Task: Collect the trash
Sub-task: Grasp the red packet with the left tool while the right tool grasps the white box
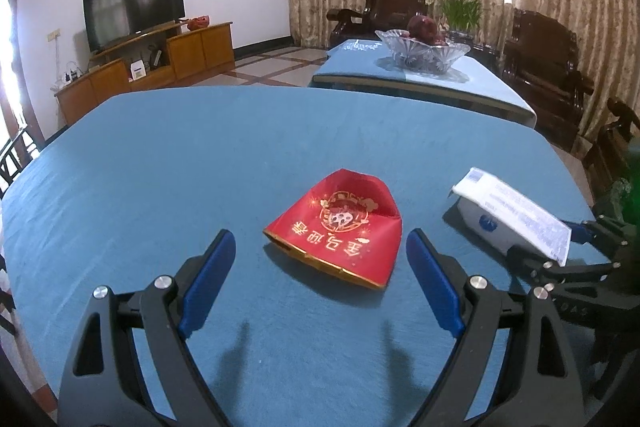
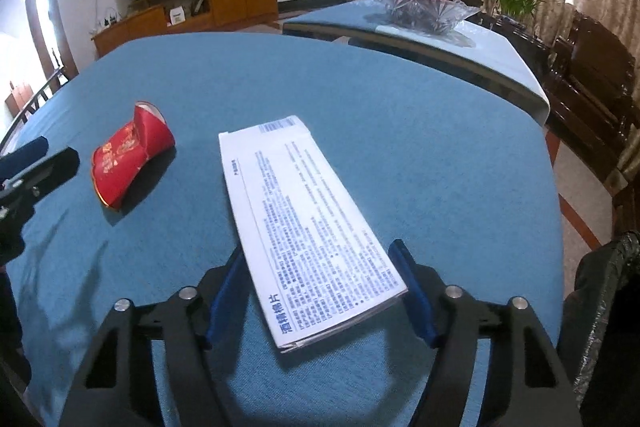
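A: Left tongs (image 1: 320, 247)?
B: Wide, empty; red cup (image 1: 334, 229) flattened on surface (image 1: 160, 155), just ahead.
A: Right tongs (image 2: 320, 267)?
B: White box (image 2: 308, 223) between pads; contact unclear.

A crushed red paper cup (image 1: 338, 229) with gold print is lying on its side at the left. A flattened white box (image 2: 308, 223) with blue text is lying at the right, nearer.
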Action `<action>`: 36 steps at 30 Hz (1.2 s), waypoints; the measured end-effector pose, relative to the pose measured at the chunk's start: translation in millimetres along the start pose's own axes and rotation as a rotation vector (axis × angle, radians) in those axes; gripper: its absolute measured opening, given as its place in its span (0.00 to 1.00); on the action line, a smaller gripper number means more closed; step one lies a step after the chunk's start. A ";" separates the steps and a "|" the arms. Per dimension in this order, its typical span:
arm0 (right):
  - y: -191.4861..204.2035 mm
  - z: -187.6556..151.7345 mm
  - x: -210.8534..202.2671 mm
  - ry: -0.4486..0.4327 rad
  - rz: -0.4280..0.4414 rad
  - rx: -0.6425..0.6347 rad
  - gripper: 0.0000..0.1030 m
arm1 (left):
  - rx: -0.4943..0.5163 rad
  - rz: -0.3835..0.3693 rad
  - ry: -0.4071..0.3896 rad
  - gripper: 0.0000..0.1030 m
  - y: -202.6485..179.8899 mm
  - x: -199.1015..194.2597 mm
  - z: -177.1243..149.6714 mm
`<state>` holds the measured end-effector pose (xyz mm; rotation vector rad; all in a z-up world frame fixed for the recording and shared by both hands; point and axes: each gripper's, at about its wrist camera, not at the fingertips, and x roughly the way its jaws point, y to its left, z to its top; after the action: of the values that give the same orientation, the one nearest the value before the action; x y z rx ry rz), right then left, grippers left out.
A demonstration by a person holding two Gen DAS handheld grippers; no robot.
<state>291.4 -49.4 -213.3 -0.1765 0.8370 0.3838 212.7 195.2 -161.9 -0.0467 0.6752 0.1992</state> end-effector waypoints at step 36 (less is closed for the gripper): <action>-8.9 3.0 -17.4 -0.049 -0.016 0.095 0.61 | -0.049 -0.208 0.106 0.14 -28.7 50.6 17.6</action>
<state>286.4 -61.2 -198.3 -0.0855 0.8037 0.3316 267.8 177.5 -180.5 -0.1746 0.7655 0.0133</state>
